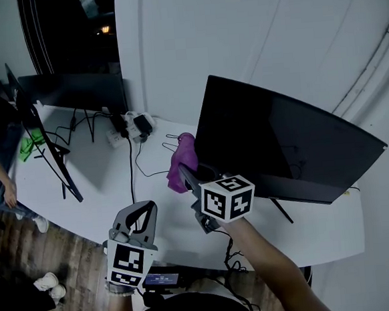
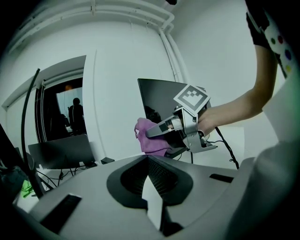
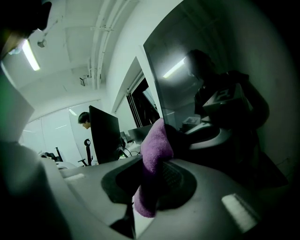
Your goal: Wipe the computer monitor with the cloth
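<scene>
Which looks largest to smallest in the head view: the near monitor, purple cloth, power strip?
1. monitor, by far.
2-3. purple cloth and power strip look about alike; the strip lies farther off, so no ranking.

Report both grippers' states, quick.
Left gripper: shut, empty.
Right gripper: shut on the cloth.

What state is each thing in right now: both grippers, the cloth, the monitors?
Right gripper: shut on the cloth.
Left gripper: shut, empty, low and away from the screen.
Cloth: bunched, at the monitor's left edge; contact unclear.
Monitor: upright, screen dark.
Side monitor: upright, seen edge-on.
</scene>
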The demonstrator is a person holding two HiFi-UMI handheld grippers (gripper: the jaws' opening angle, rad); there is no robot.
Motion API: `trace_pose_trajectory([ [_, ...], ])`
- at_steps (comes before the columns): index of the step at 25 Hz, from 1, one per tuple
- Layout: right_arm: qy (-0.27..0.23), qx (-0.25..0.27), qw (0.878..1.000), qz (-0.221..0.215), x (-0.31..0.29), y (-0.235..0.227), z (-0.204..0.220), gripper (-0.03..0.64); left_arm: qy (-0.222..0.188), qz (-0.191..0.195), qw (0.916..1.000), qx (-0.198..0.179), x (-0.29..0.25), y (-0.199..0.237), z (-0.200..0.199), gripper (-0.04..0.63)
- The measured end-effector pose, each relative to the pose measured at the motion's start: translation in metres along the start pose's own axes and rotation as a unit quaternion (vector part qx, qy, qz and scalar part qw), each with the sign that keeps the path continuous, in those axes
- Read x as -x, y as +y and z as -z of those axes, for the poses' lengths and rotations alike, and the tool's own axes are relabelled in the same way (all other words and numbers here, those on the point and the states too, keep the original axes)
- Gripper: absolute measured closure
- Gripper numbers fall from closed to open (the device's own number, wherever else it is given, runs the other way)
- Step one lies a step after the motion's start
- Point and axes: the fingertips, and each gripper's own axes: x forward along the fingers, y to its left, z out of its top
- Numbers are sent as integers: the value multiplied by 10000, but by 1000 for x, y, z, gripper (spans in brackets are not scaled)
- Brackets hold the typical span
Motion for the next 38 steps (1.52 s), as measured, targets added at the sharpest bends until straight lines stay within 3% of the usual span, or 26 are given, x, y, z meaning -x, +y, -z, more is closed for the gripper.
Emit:
trace_pose_trajectory([
  [22,-1305,159,9907,-361,25,35,-139,548,-185,104,9997,-144,-5,-6,-20,589],
  [38,-1797,416,9815,-505,46,56,-198,548,-424,60,9988,-221,-4,-11,-39,589],
])
